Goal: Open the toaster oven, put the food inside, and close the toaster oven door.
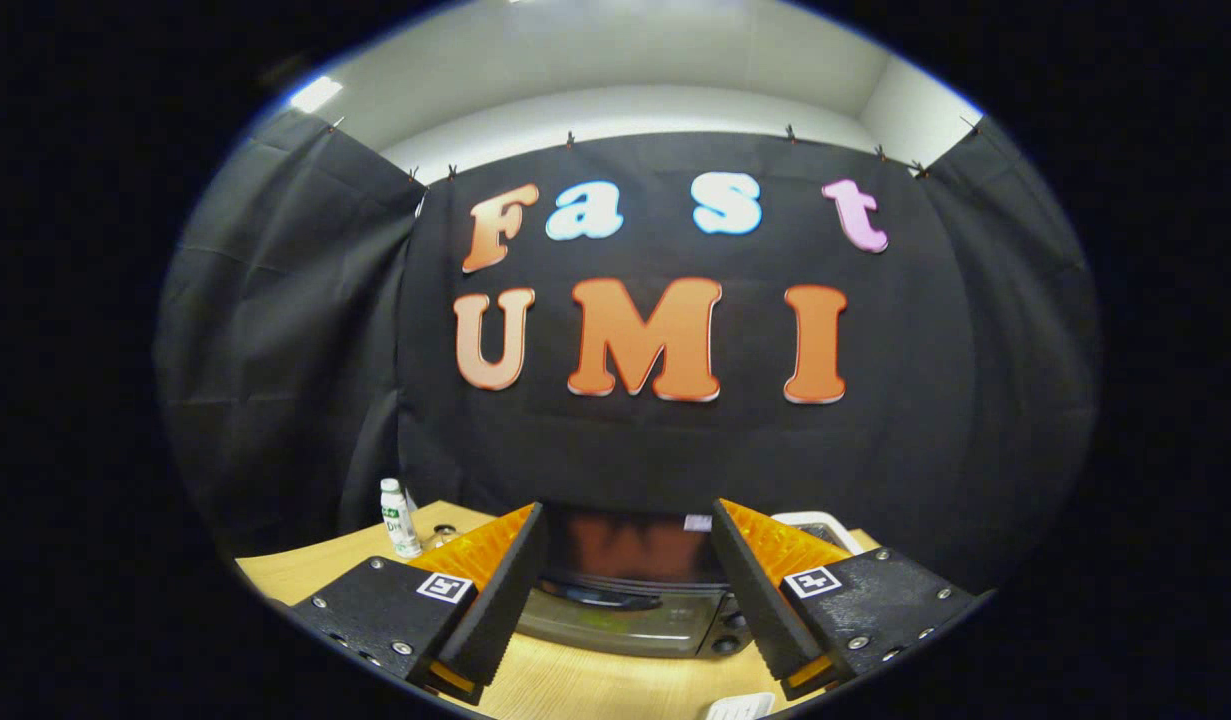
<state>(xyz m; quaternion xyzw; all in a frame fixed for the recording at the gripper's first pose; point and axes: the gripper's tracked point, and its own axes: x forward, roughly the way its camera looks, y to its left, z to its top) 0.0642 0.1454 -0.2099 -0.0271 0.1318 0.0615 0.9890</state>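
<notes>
Gripper (630, 590) jaws spread wide, empty — glossy black toaster oven (630, 610) just ahead, door closed, on pale wood bench (595, 685).

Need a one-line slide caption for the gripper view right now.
Open gripper held above the wooden table, its fingers framing the closed toaster oven ahead; small white bottle stands off to one side.

Gripper (627, 515) markers: one black-and-white square code per finger; fingers spread apart, flanking the toaster oven (615, 620).
Bottle (399, 518) label: left of the toaster oven, too small to read.
</notes>
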